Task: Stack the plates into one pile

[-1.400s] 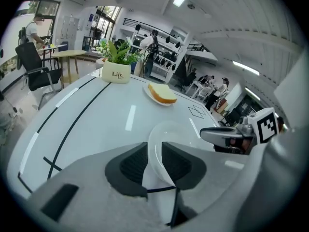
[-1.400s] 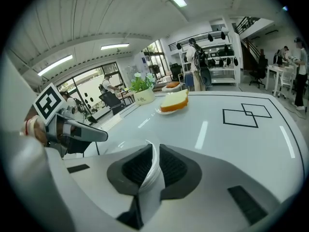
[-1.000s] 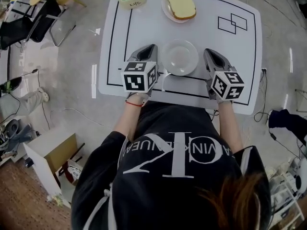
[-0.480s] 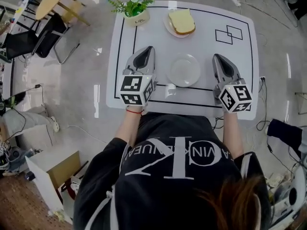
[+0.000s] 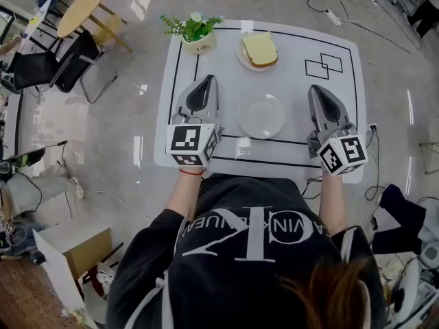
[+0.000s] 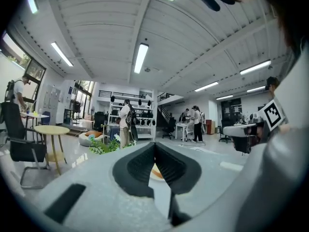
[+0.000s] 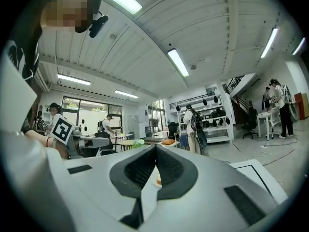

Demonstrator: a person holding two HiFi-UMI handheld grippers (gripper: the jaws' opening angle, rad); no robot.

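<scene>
From above, a round, empty white plate point(image 5: 261, 116) lies mid-desk point(image 5: 295, 149) between the left gripper point(image 5: 205, 81) and right gripper point(image 5: 317, 90), a second plate point(image 5: 242, 55) bearing bread point(image 5: 258, 47) farther back, while each gripper's view shows its fingers closed on nothing.

L gripper point(image 6: 155, 144) jaws together, nothing betw.; plant point(image 6: 104, 147) beyond, 1 round table point(image 6: 50, 129) at left.

Bread point(image 5: 259, 47) hides most of the far plate point(image 5: 241, 58); pot point(image 5: 199, 45) label illegible.
</scene>
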